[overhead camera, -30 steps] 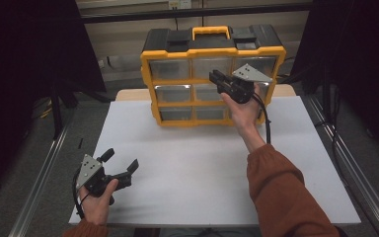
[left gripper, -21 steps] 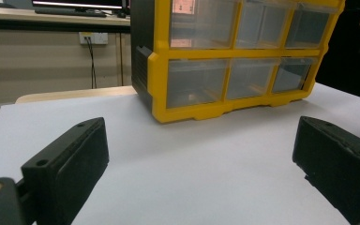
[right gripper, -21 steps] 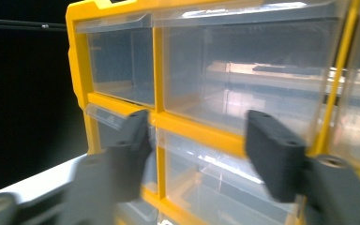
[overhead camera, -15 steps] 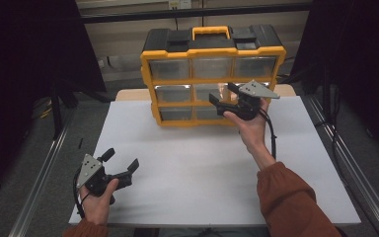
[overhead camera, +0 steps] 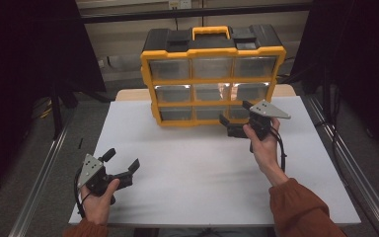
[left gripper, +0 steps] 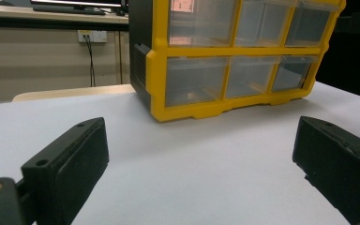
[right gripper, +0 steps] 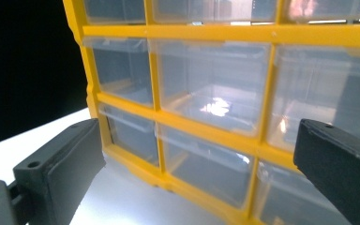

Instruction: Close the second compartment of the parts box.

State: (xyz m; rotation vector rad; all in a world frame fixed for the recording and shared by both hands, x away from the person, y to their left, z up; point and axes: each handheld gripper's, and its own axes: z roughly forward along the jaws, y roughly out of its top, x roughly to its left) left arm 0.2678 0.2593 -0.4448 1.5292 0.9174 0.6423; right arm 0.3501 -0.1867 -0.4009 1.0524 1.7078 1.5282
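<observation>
What moved: the right gripper (overhead camera: 237, 121) was up at the middle row of drawers a moment ago; now it has come down and a little back, and sits low in front of the bottom row. Its jaws have just been opening, and there is nothing between them.
Right gripper: its two black jaws stand wide apart, holding nothing. It points at the front of the drawer box (overhead camera: 212, 74), close to it; I can't tell if a jaw tip touches the box.
Right hand: the hand (overhead camera: 264, 145) wraps around the gripper from behind, with a rust-orange sleeve (overhead camera: 301, 207) further back and a black cable (overhead camera: 280, 148) hanging by the wrist.
Left gripper: the left gripper (overhead camera: 123, 170) is also wide open and empty. It is near the front left edge of the table, well apart from the box, pointing toward it.
Left hand: the left hand (overhead camera: 98, 197) holds it from below.
Drawer box: yellow and black with a yellow handle (overhead camera: 211, 32) on top. It stands upright at the far side of the table, with three rows of three clear drawers, all pushed in.
Bottom right drawer: the drawer (right gripper: 211, 171) right in front of the right gripper looks empty.
Table: the white table top (overhead camera: 202, 173) is bare between the two grippers.
</observation>
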